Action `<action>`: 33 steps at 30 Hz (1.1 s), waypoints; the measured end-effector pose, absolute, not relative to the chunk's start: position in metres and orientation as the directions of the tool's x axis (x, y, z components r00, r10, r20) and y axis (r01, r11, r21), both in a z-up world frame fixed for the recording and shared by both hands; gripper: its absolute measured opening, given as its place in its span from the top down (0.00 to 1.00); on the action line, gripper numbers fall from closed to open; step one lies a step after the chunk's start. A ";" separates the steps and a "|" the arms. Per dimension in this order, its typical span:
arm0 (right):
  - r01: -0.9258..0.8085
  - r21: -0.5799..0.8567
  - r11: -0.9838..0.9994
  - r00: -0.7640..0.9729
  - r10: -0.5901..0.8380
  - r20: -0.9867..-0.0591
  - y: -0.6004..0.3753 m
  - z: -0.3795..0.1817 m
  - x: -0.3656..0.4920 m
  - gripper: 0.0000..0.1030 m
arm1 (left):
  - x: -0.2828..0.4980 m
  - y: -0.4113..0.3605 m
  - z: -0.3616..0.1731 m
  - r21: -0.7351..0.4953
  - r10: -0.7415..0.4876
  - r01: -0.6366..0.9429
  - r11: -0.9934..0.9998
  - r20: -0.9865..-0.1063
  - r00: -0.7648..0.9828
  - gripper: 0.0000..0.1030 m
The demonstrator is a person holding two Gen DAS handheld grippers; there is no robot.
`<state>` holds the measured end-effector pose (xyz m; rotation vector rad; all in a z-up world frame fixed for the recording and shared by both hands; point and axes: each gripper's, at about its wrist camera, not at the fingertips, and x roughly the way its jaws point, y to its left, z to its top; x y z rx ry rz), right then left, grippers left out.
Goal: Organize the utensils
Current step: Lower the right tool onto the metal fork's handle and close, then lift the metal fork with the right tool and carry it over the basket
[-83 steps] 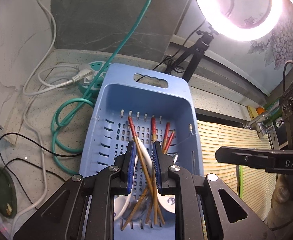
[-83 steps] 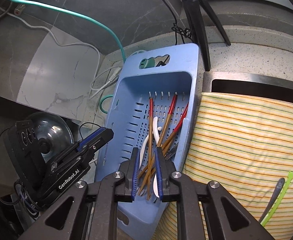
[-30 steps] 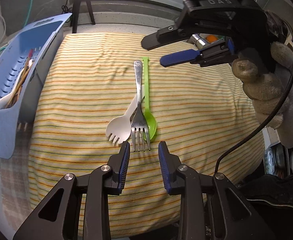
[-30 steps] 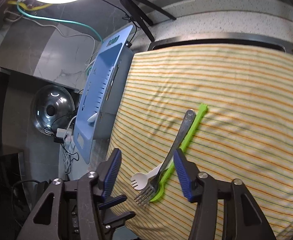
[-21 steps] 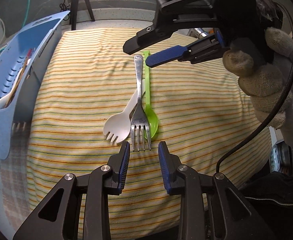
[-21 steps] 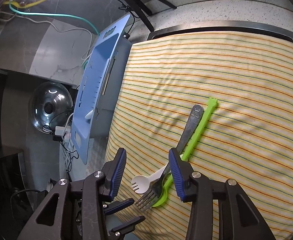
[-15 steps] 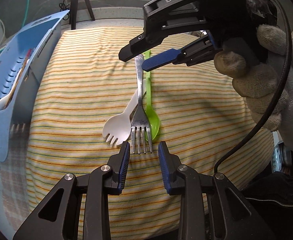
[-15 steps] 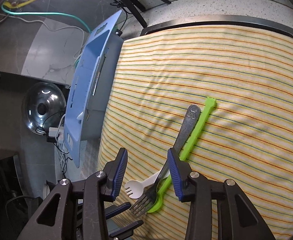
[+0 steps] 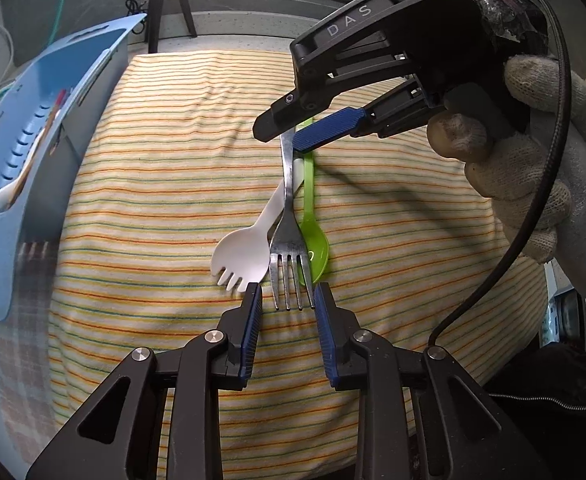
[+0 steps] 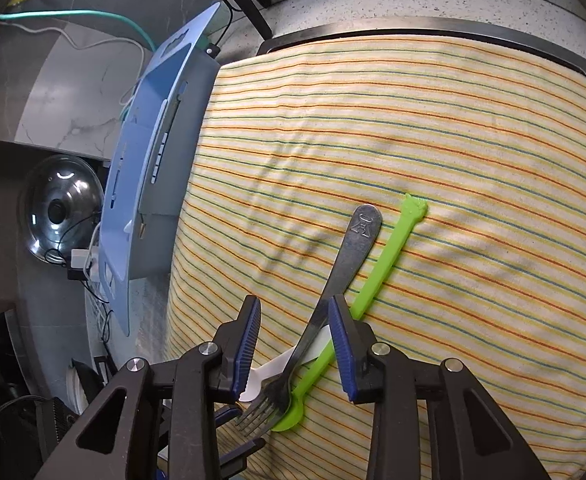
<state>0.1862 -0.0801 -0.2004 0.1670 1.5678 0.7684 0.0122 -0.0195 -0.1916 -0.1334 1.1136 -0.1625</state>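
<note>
As three utensils lay crossed on the striped cloth (image 9: 141, 168), your right gripper (image 10: 295, 320) was closing its jaws around the steel fork (image 9: 289, 236) handle, not yet pinching; your left gripper (image 9: 285, 300) narrowed, empty, at the tines.

The cloth (image 9: 165, 168) is pale cream, crossed by thin stripes of orange, yellow and green. On it lie a silver-grey metal fork (image 9: 289, 236), a white plastic spork (image 9: 245, 256) and a bright lime-green spoon (image 9: 313, 240). The basket (image 9: 25, 160) is light blue, and the chopsticks (image 9: 55, 114) in it are brown with red ends. Both the left gripper (image 9: 285, 300) and the right gripper (image 10: 295, 320) have black frames with dark blue ribbed pads. The glove (image 9: 533, 184) is off-white knit. The bench (image 10: 393, 4) is speckled grey stone. A cable (image 10: 93, 16) is teal, and the pot lid (image 10: 59, 216) is shiny steel.
</note>
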 end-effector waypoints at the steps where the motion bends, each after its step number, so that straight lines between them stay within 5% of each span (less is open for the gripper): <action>1: -0.339 0.547 0.765 -0.173 0.521 -0.836 -0.079 -0.200 0.186 0.69 | 0.012 -0.019 -0.192 -0.186 -0.194 0.062 0.981 -0.881 0.433 0.77; 24: -0.374 0.473 0.798 -0.164 0.445 -0.880 -0.054 -0.204 0.179 0.69 | 0.019 -0.009 -0.196 -0.242 -0.234 0.041 0.969 -0.858 0.458 0.80; 29: -0.376 0.458 0.805 -0.152 0.434 -0.888 -0.055 -0.206 0.180 0.87 | 0.021 -0.007 -0.196 -0.250 -0.238 0.037 0.967 -0.852 0.467 0.80; 33: -0.327 0.501 0.801 -0.162 0.475 -0.865 -0.066 -0.208 0.183 0.89 | 0.018 -0.008 -0.194 -0.254 -0.243 0.041 0.966 -0.847 0.473 0.80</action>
